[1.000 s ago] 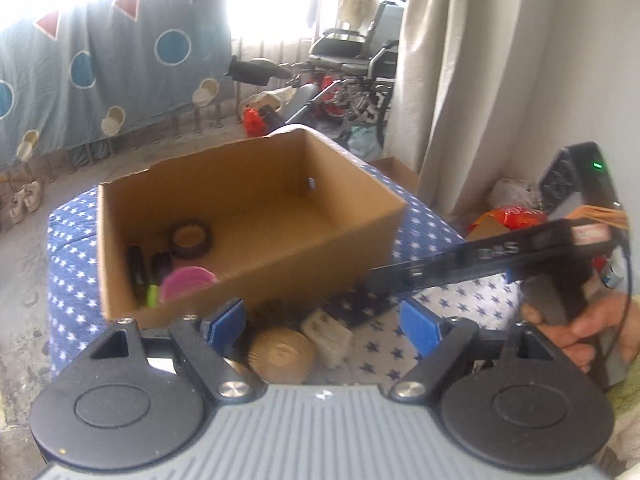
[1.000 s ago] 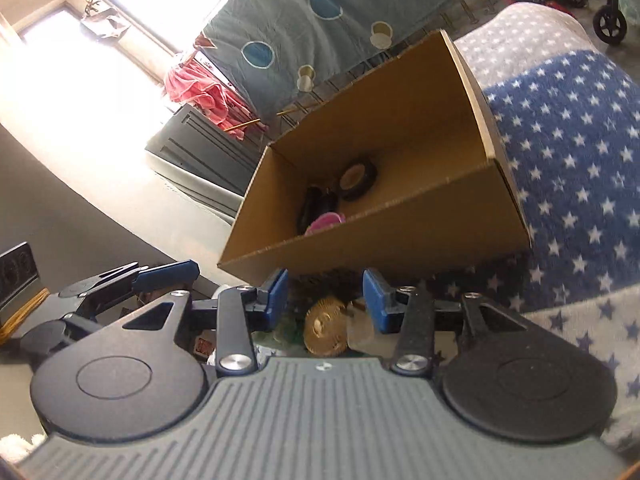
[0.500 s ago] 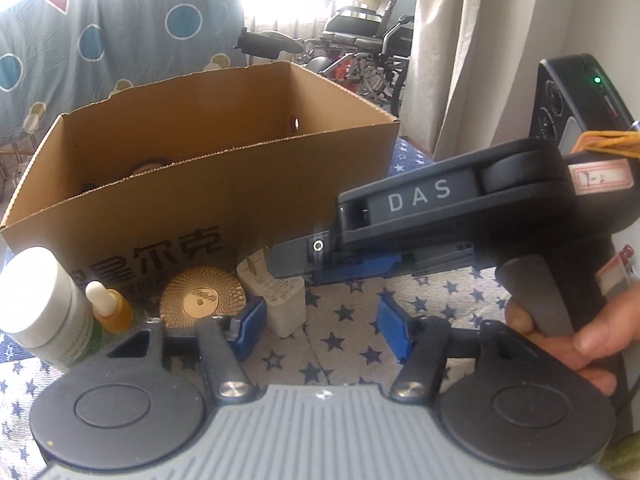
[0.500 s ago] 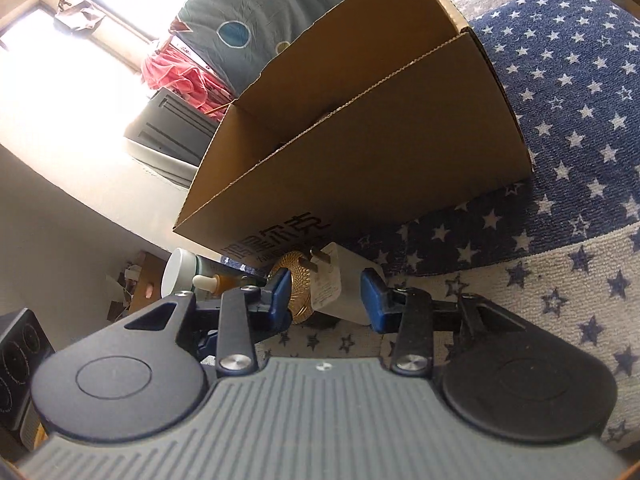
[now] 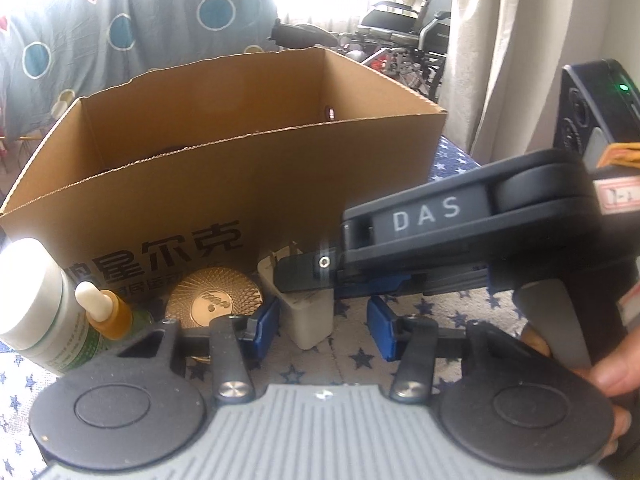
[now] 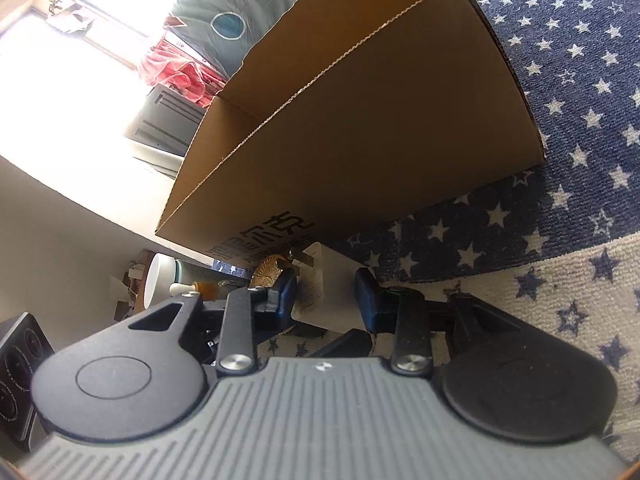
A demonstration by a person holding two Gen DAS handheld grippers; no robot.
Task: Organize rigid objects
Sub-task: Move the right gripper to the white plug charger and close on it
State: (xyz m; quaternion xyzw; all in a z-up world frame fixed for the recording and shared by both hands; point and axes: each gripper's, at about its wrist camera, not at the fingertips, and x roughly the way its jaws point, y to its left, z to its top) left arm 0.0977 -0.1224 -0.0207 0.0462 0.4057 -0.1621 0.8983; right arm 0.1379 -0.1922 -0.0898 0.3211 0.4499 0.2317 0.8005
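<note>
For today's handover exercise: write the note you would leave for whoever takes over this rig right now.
Right tool: open, straddling the white plug adapter, not yet gripping.
Left tool: open, empty, just in front of the adapter.
Gold disc, dropper bottle and white-capped bottle sit on the star cloth outside the cardboard box.
Box contents barely visible.
Left: close on the adapter, box it, then the others.

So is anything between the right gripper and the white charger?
Nothing visible: the right gripper is open with the white charger between its fingers. The cardboard box stands just behind.
</note>
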